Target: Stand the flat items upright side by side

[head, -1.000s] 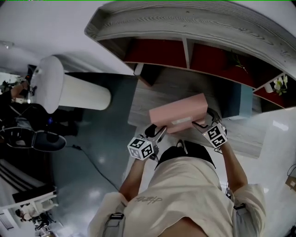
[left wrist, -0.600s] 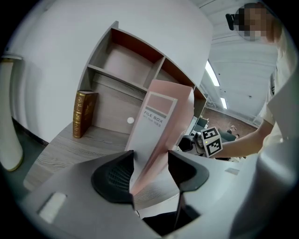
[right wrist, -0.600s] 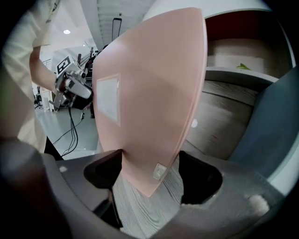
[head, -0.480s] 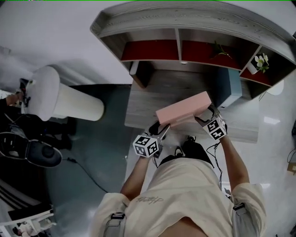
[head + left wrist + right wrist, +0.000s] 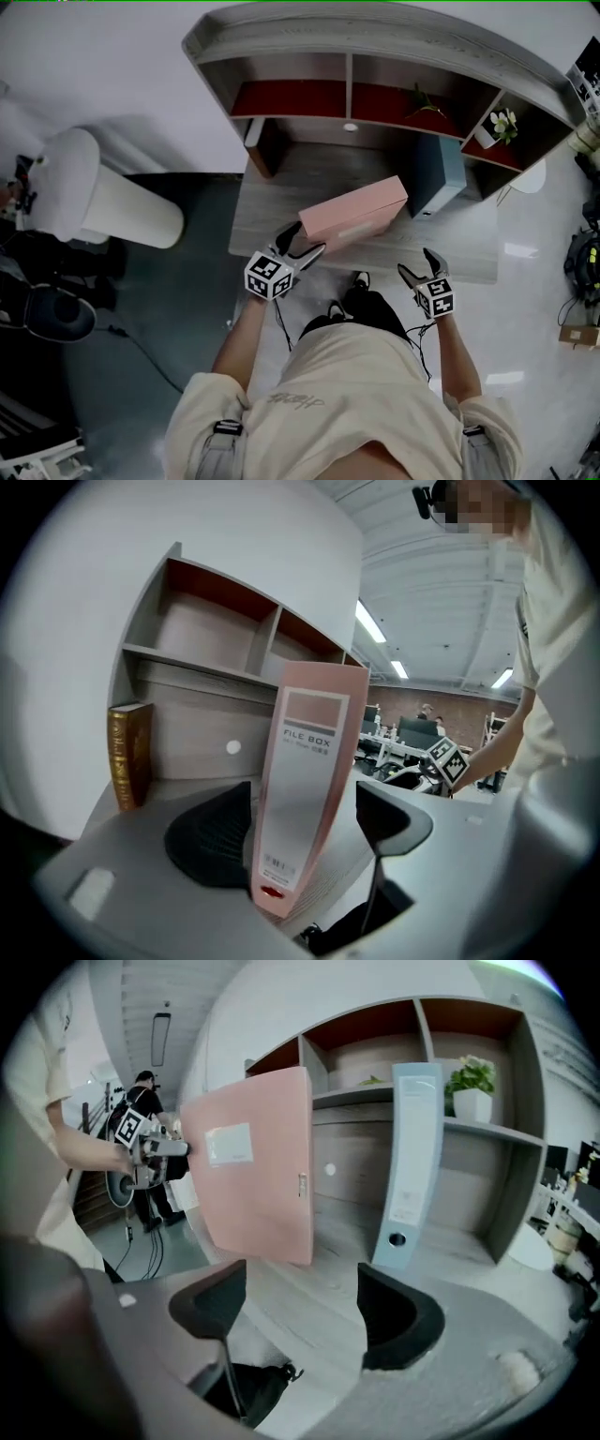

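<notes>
A pink file box [image 5: 354, 214] stands on edge on the grey desk [image 5: 272, 211], its broad face [image 5: 253, 1162] towards the right gripper view. Its labelled spine [image 5: 305, 789] sits between the jaws of my left gripper [image 5: 300, 242] [image 5: 305, 832]. Those jaws have just been opening; a gap shows on the right side, so the pads do not clamp it. A blue file box [image 5: 433, 173] [image 5: 412, 1162] stands upright to the right, apart from the pink one. My right gripper [image 5: 419, 265] [image 5: 300, 1312] is open and empty, off the desk's front edge.
A shelf unit with red-backed compartments [image 5: 300, 98] rises behind the desk. A brown book [image 5: 258, 145] [image 5: 128, 752] stands at the back left, a small potted plant [image 5: 497, 127] [image 5: 472, 1087] on the right shelf. A white cylinder [image 5: 94, 197] lies on the floor at left.
My right gripper has let go of the pink box's right end and drawn back towards the person. The left jaws have spread wider round the box's spine. The box now rests on the desk.
</notes>
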{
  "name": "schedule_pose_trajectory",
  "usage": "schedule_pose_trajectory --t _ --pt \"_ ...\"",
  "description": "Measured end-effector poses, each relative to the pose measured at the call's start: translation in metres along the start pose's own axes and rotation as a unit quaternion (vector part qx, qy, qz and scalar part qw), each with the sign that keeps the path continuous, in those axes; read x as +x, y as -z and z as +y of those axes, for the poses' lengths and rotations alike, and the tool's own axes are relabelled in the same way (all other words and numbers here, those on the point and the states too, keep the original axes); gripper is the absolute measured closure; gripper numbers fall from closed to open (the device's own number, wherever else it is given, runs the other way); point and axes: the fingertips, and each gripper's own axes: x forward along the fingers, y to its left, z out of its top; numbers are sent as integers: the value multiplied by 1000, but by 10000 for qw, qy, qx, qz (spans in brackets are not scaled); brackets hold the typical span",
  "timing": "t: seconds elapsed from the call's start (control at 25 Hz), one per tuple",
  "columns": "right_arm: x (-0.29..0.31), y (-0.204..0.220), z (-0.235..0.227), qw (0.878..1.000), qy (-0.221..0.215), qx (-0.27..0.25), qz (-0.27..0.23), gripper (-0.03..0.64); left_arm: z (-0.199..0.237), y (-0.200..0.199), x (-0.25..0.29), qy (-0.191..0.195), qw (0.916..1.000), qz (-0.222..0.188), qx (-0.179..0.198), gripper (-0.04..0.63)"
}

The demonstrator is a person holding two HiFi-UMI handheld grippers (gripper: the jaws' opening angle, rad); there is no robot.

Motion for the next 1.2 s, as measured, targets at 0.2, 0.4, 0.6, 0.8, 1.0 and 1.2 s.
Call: schedule_pose_trajectory --t 0.2,0.4,0.6,0.8,1.0,1.2 --pt "-32 48 0 9972 374 617 217 258 -4 1 21 814 9954 240 448 179" --pt "-52 58 -1 9942 625 862 134 258 -8 0 36 580 9963 160 615 219" --pt "-69 59 -4 9898 839 1147 6 270 -16 -2 39 -27 9985 -16 538 241" --pt "-78 72 -8 9843 1078 1399 -19 284 -35 0 46 -578 9971 -167 474 252" --pt "-90 80 -11 9840 1097 1400 1 290 -52 2 59 -1142 9930 -173 236 255" --pt "-95 70 -33 9837 1089 1419 -173 293 -64 -1 82 -1532 9882 -66 18 255"
